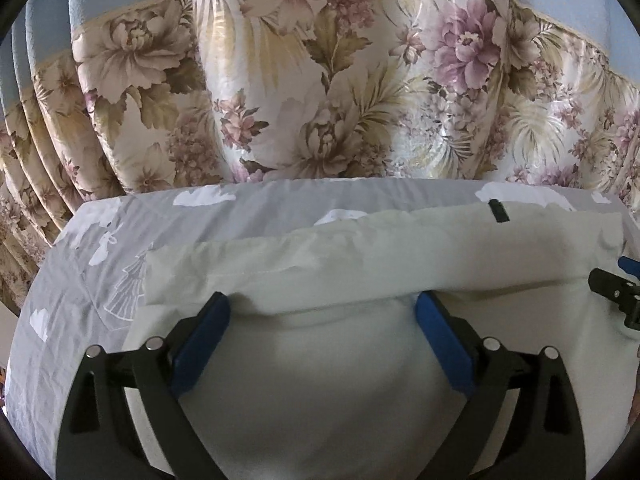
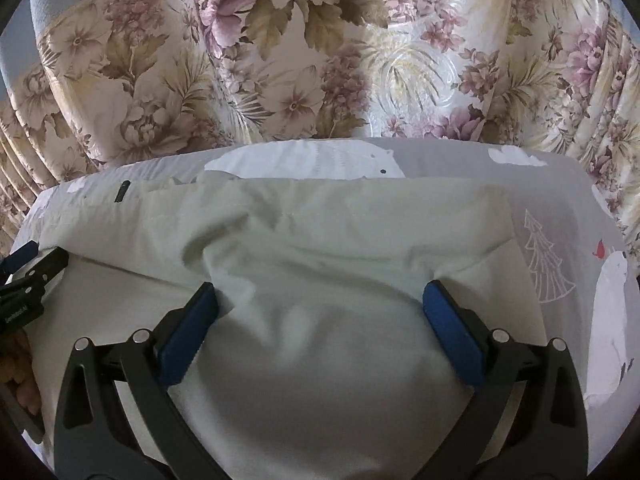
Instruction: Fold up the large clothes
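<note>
Pale garment (image 1: 360, 264) half-folded on the bed (image 1: 80, 280)
Left hand-held gripper (image 1: 322, 312) and right hand-held gripper (image 2: 320, 300) both gape wide, holding nothing; cloth looks light and floppy, probably best pinched at the folded edge.

Pale cream garment (image 1: 360, 248) — grey bear-print sheet (image 2: 560, 184) — floral curtain (image 1: 320, 80)

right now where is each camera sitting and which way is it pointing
Left wrist: on the left gripper, looking forward over the pale garment on the grey printed sheet toward the floral curtain; its blue fingers spread open, the right gripper at the right edge.
Right wrist: on the right gripper, facing the same way, fingers open; the left gripper and a hand at the left edge.
Shared: garment, its small black tag, sheet, curtain.
</note>
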A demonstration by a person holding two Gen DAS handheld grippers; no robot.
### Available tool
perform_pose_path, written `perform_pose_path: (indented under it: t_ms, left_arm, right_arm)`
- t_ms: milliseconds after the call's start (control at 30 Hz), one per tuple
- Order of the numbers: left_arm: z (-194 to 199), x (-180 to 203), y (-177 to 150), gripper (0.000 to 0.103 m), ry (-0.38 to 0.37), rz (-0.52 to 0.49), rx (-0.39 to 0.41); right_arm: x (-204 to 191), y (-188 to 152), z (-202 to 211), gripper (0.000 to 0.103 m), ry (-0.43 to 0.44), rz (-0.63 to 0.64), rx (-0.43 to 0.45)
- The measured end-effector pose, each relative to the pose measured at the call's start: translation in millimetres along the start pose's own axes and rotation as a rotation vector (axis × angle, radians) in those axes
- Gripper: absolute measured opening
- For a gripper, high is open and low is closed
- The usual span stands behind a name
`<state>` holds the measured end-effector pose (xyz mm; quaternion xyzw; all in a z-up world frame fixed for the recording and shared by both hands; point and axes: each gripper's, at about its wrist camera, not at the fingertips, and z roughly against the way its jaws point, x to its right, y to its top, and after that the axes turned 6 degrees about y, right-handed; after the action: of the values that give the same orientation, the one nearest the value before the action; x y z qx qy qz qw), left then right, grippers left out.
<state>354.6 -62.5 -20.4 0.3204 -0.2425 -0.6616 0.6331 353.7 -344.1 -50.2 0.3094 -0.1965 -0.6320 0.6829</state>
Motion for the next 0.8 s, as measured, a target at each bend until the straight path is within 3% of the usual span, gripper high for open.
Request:
perform_pose_path:
  t_ms: [100, 233, 367, 500, 600, 667, 700, 733, 800]
  left_arm:
    - [20.8, -9.4, -2.0, 0.095, -0.049, 0.023, 0.040]
    - [81.8, -28.7, -12.6, 0.094, -0.106, 0.064, 0.097]
    - [125.2, -39.1, -49.7, 0.094, -0.134, 0.087, 0.050]
    - [147.3, -38.3, -78.0, 0.095, -0.150, 0.090, 0.044]
    - [155.1, -28.1, -87.1, 0.095, -0.143, 0.069, 0.054]
    - [155.1, -18.1, -84.8, 0.095, -0.134, 0.045, 0.045]
    - [156.5, -13.5, -81.6, 0.095, -0.132, 0.043, 0.050]
    - [158.5, -10.5, -79.7, 0.095, -0.132, 0.043, 0.057]
    - [160.9, -0.6, -70.8, 0.095, -0.132, 0.048, 0.067]
  right_arm:
    - [1.0, -9.7, 30.0, 0.100, 0.046, -0.021, 0.049]
    - [9.2, -40.1, 97.2, 0.100, 0.114, -0.029, 0.133]
    - [16.5, -92.2, 155.1, 0.100, 0.112, 0.049, 0.129]
    - [29.2, -138.5, 176.9, 0.100, 0.064, 0.073, 0.089]
    - [52.5, -154.3, 179.4, 0.100, 0.043, 0.016, 0.057]
    - [69.6, -150.8, 180.4, 0.100, 0.001, -0.033, 0.068]
    - [73.5, -147.1, 182.0, 0.100, -0.048, -0.033, 0.090]
    - [73.3, -140.5, 184.1, 0.100, -0.153, 0.000, 0.136]
    - [70.5, -128.8, 179.3, 0.100, -0.248, 0.055, 0.160]
